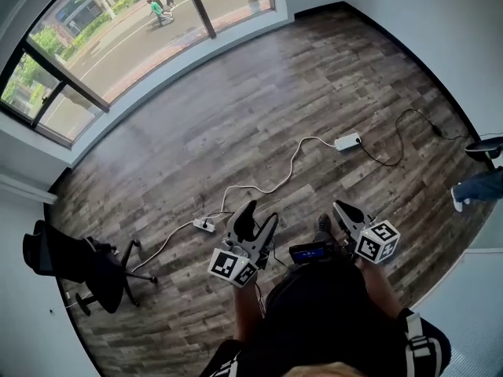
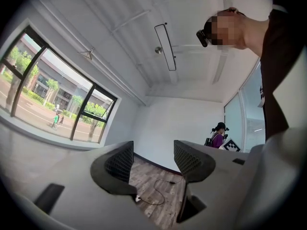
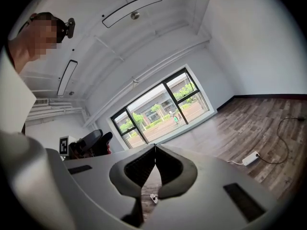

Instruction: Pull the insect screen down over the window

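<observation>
Window (image 1: 118, 45): ahead and to your left, well apart across the floor (image 1: 314, 93).
Insect screen: not visible in any view; likely still up at the frame's top.
Left gripper (image 1: 258, 217): jaws apart, empty, the nearer one to the window.
Right gripper (image 1: 342, 209): jaws together, holding nothing.

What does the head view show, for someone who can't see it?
A person looks down at two handheld grippers over a wooden floor: left gripper open, right gripper shut, both empty. A big window is at upper left, white power strips lie on the floor, and a black chair stands at left.
</observation>
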`<state>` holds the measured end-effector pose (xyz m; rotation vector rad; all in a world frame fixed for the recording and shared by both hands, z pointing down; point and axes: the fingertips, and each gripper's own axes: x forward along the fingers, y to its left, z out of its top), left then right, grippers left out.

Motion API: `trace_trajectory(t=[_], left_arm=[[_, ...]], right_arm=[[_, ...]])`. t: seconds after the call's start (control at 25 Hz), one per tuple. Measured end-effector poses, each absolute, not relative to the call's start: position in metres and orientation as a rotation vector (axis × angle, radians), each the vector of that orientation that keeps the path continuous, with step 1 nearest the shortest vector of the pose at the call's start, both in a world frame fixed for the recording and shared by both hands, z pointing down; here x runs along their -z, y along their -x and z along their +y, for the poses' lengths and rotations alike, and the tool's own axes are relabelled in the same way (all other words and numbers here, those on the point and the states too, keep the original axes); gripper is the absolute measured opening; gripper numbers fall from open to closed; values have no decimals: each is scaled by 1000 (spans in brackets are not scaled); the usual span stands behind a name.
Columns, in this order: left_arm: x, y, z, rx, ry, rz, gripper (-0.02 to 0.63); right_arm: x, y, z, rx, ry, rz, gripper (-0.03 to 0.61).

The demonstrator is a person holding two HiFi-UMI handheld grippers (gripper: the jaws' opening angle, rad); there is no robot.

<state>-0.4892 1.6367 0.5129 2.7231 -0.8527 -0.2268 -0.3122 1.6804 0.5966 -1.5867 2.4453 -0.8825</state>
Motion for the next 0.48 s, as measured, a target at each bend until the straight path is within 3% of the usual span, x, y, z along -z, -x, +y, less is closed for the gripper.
trace_trajectory(t=[0.32, 0.48], left_arm=[[-539, 463, 1485, 141, -2700, -1000, 282], [-515, 429, 1395, 172, -2673, -1061, 282]], right_arm=[[-625, 301, 1505, 852, 1389, 2530, 6], [-592, 267, 1403, 764, 1294, 2612, 8]])
